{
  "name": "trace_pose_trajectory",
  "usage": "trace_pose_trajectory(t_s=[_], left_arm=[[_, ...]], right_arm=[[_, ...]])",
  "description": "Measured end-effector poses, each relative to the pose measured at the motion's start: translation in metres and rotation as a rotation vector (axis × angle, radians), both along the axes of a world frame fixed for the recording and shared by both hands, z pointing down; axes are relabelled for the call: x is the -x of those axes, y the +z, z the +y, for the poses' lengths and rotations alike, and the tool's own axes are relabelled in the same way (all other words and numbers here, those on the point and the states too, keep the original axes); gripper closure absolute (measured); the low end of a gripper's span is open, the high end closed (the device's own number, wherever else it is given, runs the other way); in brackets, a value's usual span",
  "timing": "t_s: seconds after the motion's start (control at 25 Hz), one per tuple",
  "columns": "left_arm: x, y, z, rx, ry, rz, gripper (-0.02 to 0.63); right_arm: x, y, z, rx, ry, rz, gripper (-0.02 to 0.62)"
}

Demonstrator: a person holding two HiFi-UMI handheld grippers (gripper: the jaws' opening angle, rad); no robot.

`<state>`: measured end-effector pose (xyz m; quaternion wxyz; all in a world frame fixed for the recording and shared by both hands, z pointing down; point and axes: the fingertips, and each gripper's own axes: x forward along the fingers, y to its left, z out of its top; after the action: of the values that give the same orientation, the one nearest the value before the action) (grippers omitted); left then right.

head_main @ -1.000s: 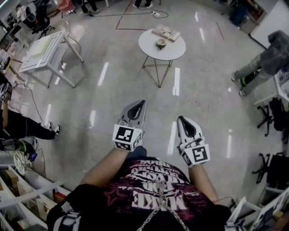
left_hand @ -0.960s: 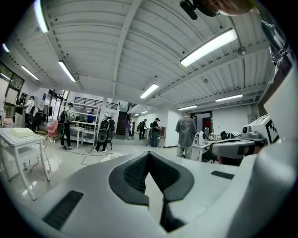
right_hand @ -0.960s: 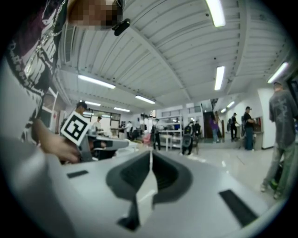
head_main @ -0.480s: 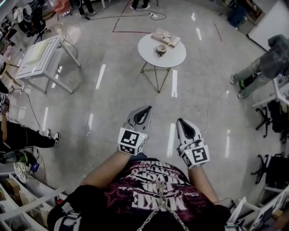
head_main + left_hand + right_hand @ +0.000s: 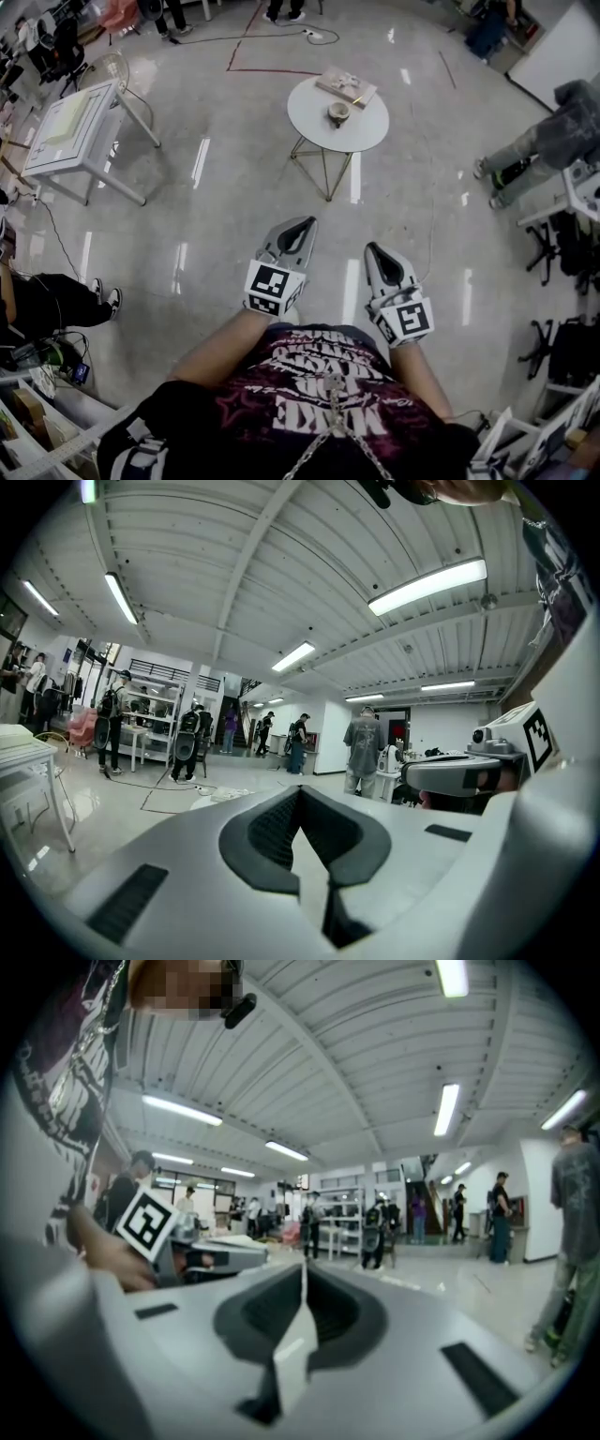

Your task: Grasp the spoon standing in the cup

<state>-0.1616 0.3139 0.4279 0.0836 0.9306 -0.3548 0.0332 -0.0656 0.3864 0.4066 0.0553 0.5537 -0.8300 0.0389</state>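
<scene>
Cup (image 5: 337, 114): on round table (image 5: 309, 103).
Left gripper (image 5: 302, 225): clenched, empty, well apart from table.
Right gripper (image 5: 371, 251): clenched, empty, likewise apart.

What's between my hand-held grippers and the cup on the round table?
In the head view, only bare shiny floor lies between the left hand-held gripper, the right hand-held gripper and the round table carrying the cup. Nothing stands in that stretch.

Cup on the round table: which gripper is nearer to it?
Left, slightly. The left gripper is well short of the cup, a little left; the right gripper is farther back, a little right.
</scene>
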Motion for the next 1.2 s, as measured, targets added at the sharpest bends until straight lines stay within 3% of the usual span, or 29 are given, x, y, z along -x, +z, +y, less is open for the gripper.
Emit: trace_pose_trajectory(t_s=[0.76, 1.2], left_arm=[[-0.01, 0.012, -0.049, 0.02, 0.045, 0.024, 0.581], [-0.042, 0.008, -0.086, 0.02, 0.037, 0.004, 0.581]], right_arm=[[0.003, 0.0, -0.05, 0.011, 0.009, 0.018, 0.56], [-0.028, 0.002, -0.093, 0.022, -0.011, -0.013, 0.56]])
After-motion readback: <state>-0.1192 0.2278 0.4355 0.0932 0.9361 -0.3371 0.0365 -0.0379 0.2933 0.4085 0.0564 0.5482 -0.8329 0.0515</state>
